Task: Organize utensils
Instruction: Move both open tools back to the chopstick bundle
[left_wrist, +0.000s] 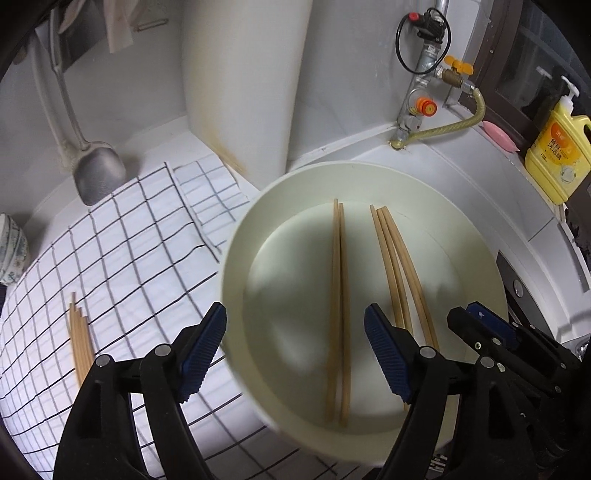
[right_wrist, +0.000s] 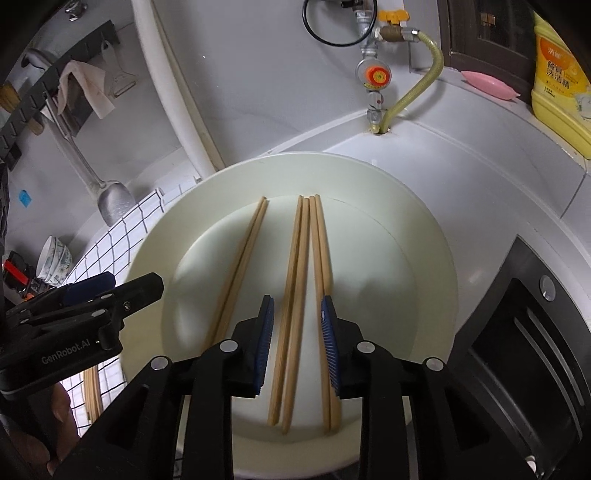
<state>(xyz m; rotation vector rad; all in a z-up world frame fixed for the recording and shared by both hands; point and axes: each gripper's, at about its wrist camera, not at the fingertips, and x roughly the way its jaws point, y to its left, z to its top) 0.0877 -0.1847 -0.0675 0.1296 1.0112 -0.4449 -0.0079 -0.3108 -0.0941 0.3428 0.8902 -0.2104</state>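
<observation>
plate (left_wrist: 476, 229) fills centre frame on the counter | checked cloth (left_wrist: 122, 236) at left | chopsticks (right_wrist: 295, 295) lie in the plate, more (left_wrist: 79, 339) on the cloth lower left | left gripper (left_wrist: 295, 343) jaws wide apart, empty | right gripper (right_wrist: 297, 336) jaws partly apart above chopsticks, not pressing

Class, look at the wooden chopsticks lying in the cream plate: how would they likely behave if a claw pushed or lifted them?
The chopsticks look thin, straight and stiff, so they should lift without drooping. They are probably light. Lying loose on the smooth, glossy plate, they may slide or roll when nudged. Being slender and bunched side by side, one could slip from a pinch unless both are caught squarely.
</observation>
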